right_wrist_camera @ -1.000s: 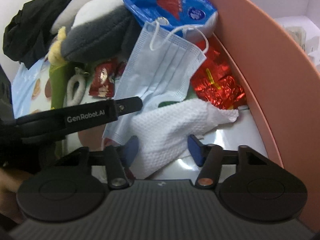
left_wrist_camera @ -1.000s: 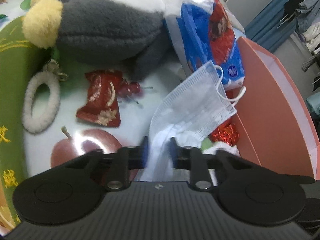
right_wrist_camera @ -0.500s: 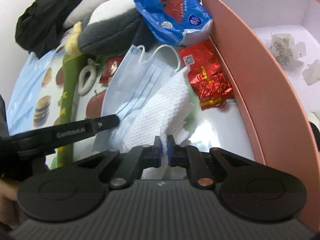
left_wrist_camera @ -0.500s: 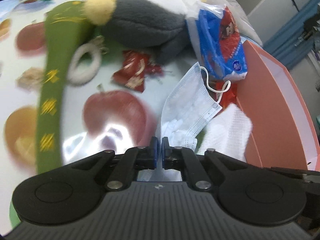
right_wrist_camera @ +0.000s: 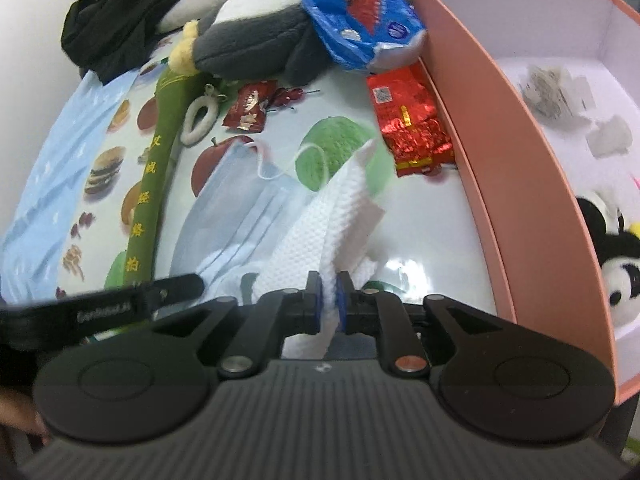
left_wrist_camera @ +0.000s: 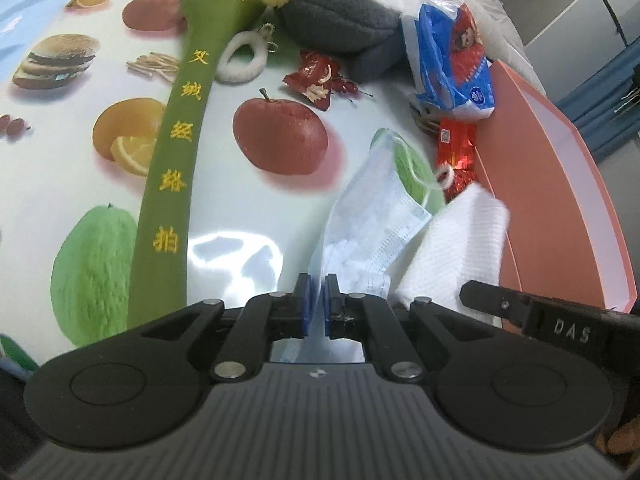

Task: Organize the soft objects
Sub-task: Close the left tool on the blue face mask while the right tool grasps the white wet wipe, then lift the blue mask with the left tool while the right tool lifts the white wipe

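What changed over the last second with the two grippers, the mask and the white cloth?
The right gripper, open a second ago, has shut on the white cloth and lifted it. The left gripper, already around the face mask, closed fully and pulled it back from the pile. The plush toy, snack packets and pink box stayed put.

The left tool (left_wrist_camera: pixel 316 300) and right tool (right_wrist_camera: pixel 329 304) sit side by side, low over the worktop, each with jaws pinched nearly closed on thin material.
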`<state>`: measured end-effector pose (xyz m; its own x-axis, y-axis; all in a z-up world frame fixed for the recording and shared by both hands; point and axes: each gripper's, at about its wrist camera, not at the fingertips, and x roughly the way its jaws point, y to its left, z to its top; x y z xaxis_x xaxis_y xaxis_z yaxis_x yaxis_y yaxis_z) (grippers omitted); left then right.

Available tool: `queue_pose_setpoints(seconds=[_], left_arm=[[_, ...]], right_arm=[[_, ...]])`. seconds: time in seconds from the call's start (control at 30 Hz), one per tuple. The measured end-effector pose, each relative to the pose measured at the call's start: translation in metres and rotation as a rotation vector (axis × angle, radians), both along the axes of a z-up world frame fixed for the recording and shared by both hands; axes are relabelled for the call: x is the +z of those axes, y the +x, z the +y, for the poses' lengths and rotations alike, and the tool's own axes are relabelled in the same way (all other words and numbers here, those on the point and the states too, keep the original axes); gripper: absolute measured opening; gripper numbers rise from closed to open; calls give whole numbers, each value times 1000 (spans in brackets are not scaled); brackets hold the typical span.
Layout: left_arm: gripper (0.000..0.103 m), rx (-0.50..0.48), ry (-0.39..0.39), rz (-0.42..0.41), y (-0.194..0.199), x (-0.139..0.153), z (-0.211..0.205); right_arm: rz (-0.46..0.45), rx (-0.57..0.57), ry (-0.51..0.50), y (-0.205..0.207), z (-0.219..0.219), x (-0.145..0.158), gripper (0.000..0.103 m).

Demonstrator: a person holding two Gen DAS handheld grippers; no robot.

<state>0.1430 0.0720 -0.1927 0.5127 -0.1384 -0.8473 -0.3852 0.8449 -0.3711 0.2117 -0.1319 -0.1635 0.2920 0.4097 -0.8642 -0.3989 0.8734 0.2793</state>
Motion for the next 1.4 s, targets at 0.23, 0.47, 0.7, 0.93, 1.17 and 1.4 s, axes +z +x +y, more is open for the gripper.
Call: queue_pose_setpoints(seconds=[0.23, 0.47, 0.7, 0.93, 1.17, 1.4], left_arm=[[43, -49, 41, -2, -7, 7, -8], [51, -83, 59, -13, -12, 9, -9], [63, -115, 94, -18, -19, 12, -15], [66, -112, 55, -14, -7, 5, -22], [66, -113, 136, -12, 10, -1, -42], [64, -151, 166, 13, 26, -14, -60]], right_arm=[[-2, -42, 34, -7, -12, 1, 60], [-20, -55, 16, -10, -2, -22, 59], [-62, -17, -26, -16, 11, -37, 32], [-68, -36, -45, -13, -6, -29, 11], [-74, -17, -84, -20, -17, -34, 11], [-83, 40, -102, -21, -15, -36, 11]])
